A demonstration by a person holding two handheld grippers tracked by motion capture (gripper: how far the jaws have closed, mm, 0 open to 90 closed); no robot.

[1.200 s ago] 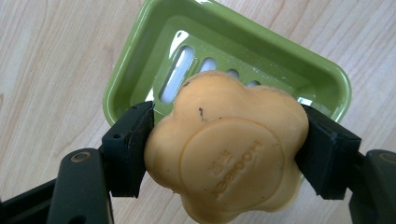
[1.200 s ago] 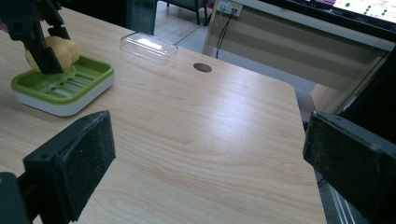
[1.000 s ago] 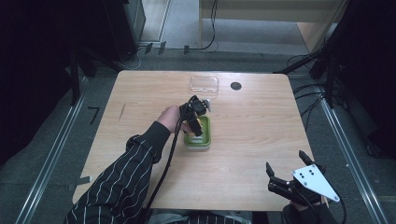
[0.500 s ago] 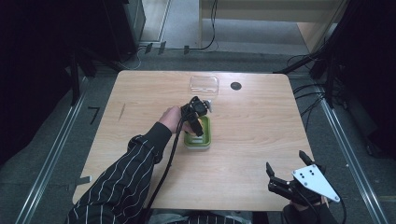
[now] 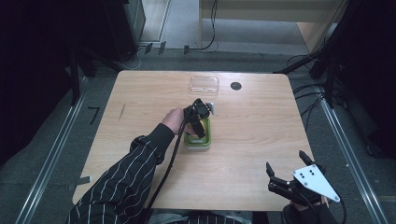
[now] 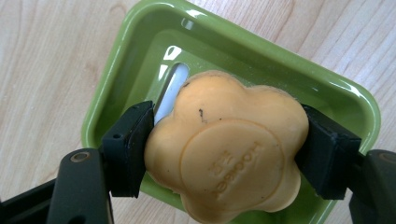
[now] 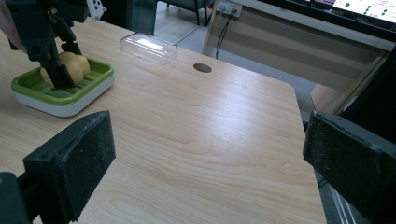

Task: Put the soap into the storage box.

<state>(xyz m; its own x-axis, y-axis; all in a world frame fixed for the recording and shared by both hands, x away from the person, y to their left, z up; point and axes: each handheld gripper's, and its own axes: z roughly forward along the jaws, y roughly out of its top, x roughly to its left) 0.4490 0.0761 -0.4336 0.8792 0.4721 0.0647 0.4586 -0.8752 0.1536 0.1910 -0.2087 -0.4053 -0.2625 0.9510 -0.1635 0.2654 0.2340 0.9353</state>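
Tabletop [image 5: 140, 107]: layout same as a second ago; clear lid [image 5: 204, 84] at the far edge, apart from the dish.

Green soap dish [image 6: 140, 60] mid-table, unmoved.

Left gripper [image 5: 200, 122]: hardly shifted over the last second, poised over the dish, jaws pinching the orange flower-shaped soap [image 6: 224, 149] by its sides. Soap sits low in or just above the tray; contact unclear. Judgement: placing or lifting is stalled mid-step.

Right gripper [image 5: 286, 173]: parked at the near edge, jaws spread, empty.

The light wooden worktop [image 5: 140, 121] holds a green soap dish [image 5: 200, 140] in the middle. A clear plastic lid [image 5: 204, 84] and a small dark round spot [image 5: 236, 86] lie near the top edge.
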